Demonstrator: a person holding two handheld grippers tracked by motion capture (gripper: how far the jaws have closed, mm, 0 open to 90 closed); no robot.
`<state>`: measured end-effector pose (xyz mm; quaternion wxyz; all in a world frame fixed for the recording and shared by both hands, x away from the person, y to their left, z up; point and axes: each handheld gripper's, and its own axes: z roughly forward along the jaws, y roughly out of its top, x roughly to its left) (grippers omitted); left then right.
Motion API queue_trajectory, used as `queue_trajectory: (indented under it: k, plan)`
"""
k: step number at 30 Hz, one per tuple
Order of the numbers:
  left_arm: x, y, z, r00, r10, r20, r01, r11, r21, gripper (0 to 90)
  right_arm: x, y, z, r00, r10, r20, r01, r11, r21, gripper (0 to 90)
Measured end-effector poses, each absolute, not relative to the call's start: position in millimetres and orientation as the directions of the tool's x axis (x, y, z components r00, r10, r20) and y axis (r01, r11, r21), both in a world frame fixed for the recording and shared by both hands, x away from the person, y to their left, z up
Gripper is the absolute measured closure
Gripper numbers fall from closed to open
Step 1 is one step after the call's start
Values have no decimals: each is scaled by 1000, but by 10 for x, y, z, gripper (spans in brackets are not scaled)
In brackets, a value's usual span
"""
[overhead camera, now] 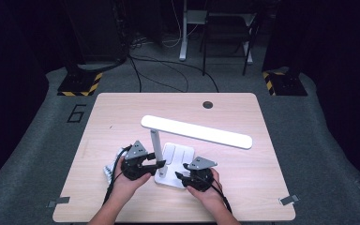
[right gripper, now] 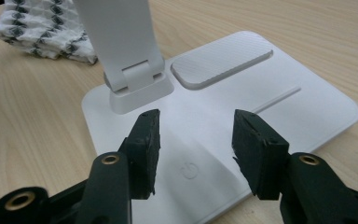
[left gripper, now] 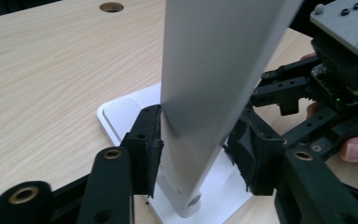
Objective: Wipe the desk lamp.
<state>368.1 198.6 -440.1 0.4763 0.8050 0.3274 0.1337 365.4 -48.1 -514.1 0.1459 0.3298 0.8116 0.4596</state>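
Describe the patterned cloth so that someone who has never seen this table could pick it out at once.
Start from the white desk lamp near the middle of the wooden table. The cloth lies crumpled on the tabletop just beyond the lamp's flat base, on the side of the left gripper. It is the only soft thing there, white with small dark marks.
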Motion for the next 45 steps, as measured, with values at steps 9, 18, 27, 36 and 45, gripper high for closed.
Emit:
queue_trajectory:
  k: [9,18,27,36,45]
  plan:
    - [3760,1996,-4399,745,661,-90,394,-326,859,676,3722,-592,-5153,-703,707,72,411,322,853,502]
    - [3916,1995,-4358,780,623,-56,364,-379,851,758,3778,-751,-5148,-656,752,71,429,293,854,472]
    - [4114,2135,-4328,706,702,-94,392,-277,877,607,3835,-787,-5228,-605,789,107,506,278,817,399]
    - [4142,2190,-4327,723,684,-101,399,-293,869,670,3760,-700,-5252,-647,756,94,505,333,796,225]
    - [4213,2188,-4369,714,686,-142,420,-257,870,690,3670,-654,-5252,-681,728,79,499,382,778,169]
